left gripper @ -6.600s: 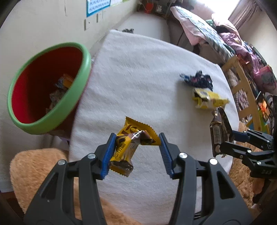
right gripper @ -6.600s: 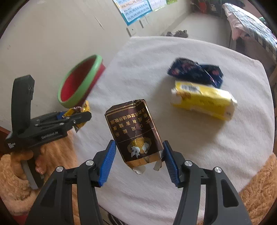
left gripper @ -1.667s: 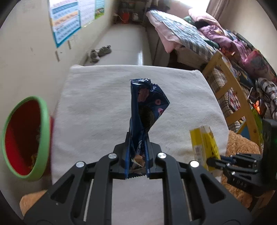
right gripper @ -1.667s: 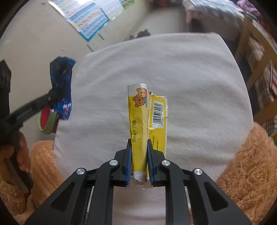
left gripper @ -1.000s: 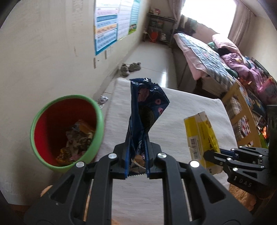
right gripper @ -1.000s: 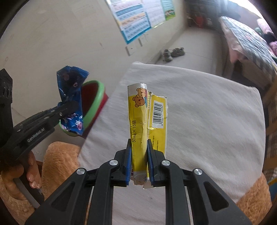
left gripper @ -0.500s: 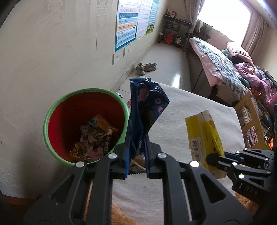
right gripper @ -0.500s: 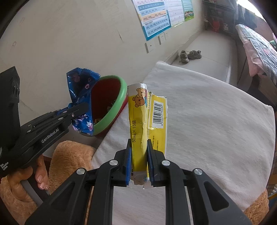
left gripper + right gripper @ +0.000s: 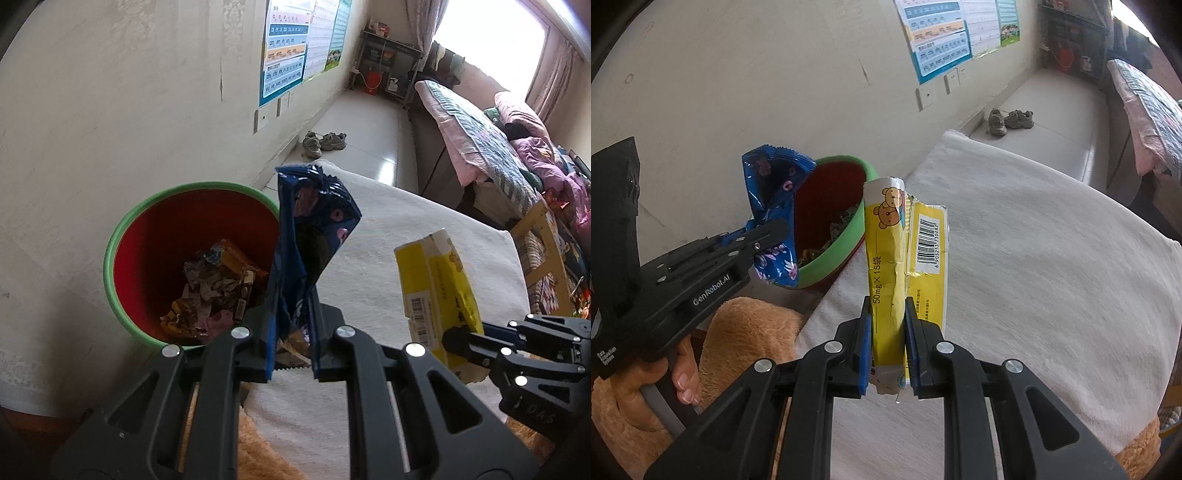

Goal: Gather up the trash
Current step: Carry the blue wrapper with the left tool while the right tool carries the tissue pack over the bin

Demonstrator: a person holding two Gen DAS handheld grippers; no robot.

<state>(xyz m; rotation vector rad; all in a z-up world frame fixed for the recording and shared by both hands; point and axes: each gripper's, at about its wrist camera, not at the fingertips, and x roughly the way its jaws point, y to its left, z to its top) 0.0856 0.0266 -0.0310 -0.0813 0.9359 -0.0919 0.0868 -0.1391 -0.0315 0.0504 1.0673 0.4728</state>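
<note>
bin (image 9: pixel 122 236) mouth open, unobstructed above

- From the left wrist we look steeply down along the left gripper (image 9: pixel 291 347), its fingers close at the bottom edge, toward the bin (image 9: pixel 122 236) by the wall.
- From the right wrist we look down along the right gripper (image 9: pixel 888 343), facing the white-covered table (image 9: pixel 1052 277).
- Both views share the bin (image 9: pixel 846 254), the table (image 9: pixel 406 229), the wall posters (image 9: pixel 291 48) and the shoes (image 9: pixel 1010 120).
- Each camera catches the other gripper at its side edge.
</note>
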